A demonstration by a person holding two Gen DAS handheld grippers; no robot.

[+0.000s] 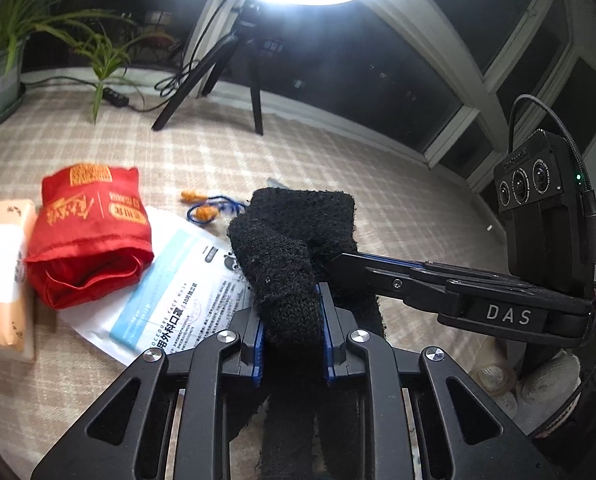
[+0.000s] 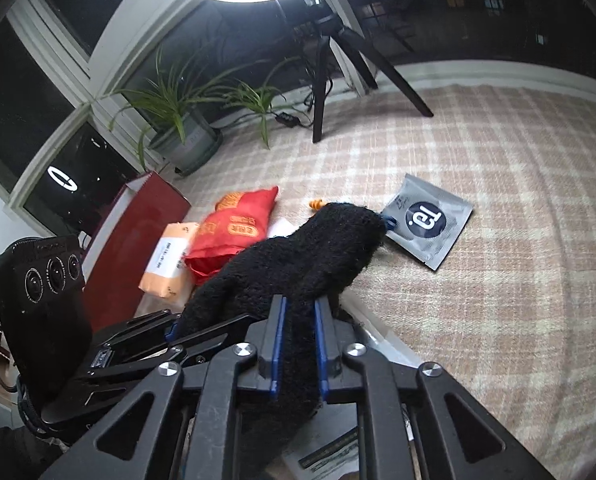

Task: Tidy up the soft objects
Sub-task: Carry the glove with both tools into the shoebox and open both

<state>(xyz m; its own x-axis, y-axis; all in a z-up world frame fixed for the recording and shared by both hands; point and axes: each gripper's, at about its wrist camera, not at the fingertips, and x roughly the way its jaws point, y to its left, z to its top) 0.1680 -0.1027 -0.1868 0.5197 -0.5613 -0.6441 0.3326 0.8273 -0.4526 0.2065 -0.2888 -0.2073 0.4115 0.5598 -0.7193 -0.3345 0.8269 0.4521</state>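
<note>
So the black fuzzy sock (image 1: 294,248) was the thing in play, and both grippers had hold of it at once. The left gripper (image 1: 292,332) was clamped narrow on one stretch of it, blue pads squeezing the fabric, while the right gripper (image 2: 300,340) pinched another stretch, its jaws nearly together on the cloth. In the left view the right gripper's tip came in from the side and bit into the sock just beside the folded-over part. My guess is the two-handed hold was for folding or rolling it, since the sock was doubled over and held up off the surface rather than lying flat.

Under and around it: a face mask packet (image 1: 170,280) lay directly below, a red cloth bag (image 1: 90,240) bunched up just beside that, then an orange tissue pack (image 1: 2,272) touching the bag. Orange earplugs on a blue cord (image 1: 204,210) sat behind the sock, and a grey sachet (image 2: 428,220) lay near its far end.

All of it rested on a beige plaid cover (image 2: 498,300), looked more like a bed or mat than a tabletop. Further back were a ring light on a tripod (image 1: 254,92), potted plants (image 2: 186,120) and dark windows (image 1: 518,20), so night-time outside.
</note>
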